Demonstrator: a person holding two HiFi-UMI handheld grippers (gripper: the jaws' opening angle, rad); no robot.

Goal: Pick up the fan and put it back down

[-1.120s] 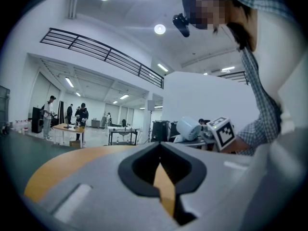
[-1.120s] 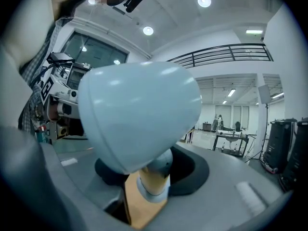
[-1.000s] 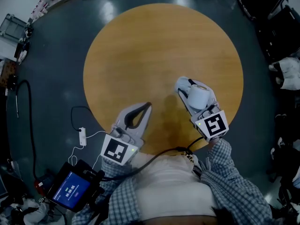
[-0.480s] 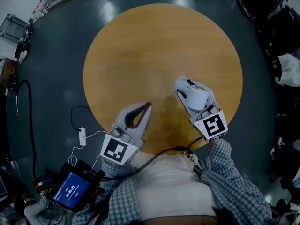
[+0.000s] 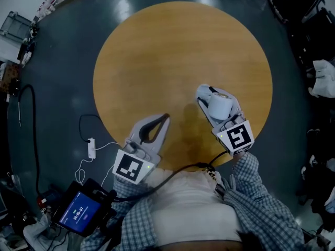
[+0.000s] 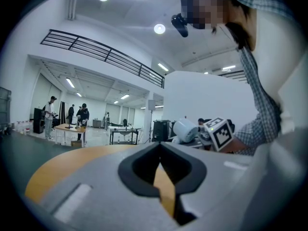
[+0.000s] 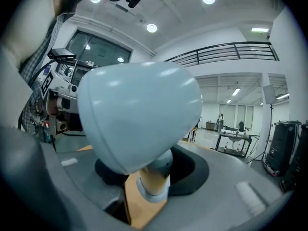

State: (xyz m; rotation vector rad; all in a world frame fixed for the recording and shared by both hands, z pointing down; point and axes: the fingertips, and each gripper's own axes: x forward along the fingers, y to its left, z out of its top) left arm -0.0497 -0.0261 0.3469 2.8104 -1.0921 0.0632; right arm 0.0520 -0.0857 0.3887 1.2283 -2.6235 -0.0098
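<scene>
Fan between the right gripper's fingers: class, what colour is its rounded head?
The fan is pale bluish white, clearest in the right gripper view.

I am holding the fan (image 5: pixel 220 106) in my right gripper (image 5: pixel 211 96), the jaws closing on its short neck. Its pale, rounded head is sitting above them, over the table's (image 5: pixel 157 61) near right part, perhaps lifted clear.
</scene>
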